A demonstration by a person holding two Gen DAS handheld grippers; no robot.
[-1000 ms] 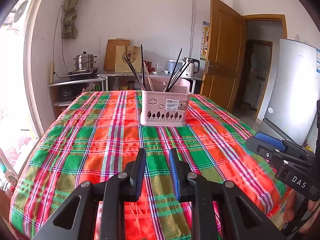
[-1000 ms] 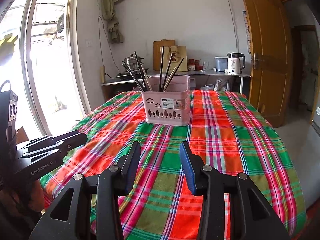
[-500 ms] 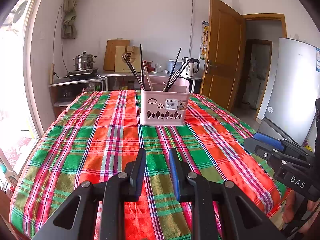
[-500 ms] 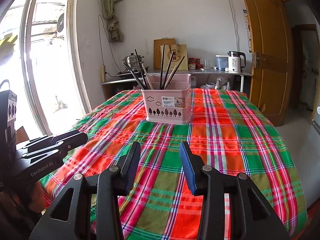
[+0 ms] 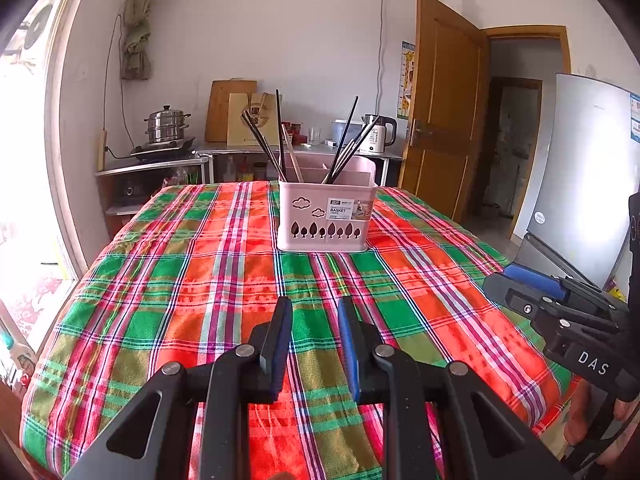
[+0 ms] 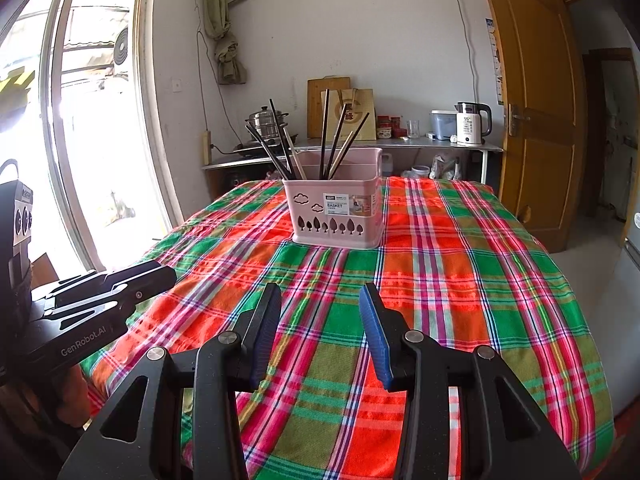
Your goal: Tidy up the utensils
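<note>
The left tool (image 5: 312, 312) hangs over the near part of the desk with its fingers parted by a narrow gap and nothing between them. The right tool (image 6: 318, 300) hangs beside it, gaping wider and also empty. Each shows at the edge of the other's view, both well short of the work.

Beyond them the plaid tablecloth (image 5: 200, 280) is bare up to the pink plastic basket (image 5: 326, 216), which stands upright toward the far middle of the desk. Dark chopsticks (image 5: 264, 144) lean left in its left compartment along with a pale one, and a second bunch (image 5: 348, 140) leans right in the next section.

The chopsticks look light, stiff and slim, and their smooth lacquered shafts would probably slip or swivel between flat pads. A sound hold is likely on the upper shaft, above the rim, pinched square across one stick. The basket seems light too, so a sideways tug on a stick could tip or drag it; the other tool could steady its wall.
</note>
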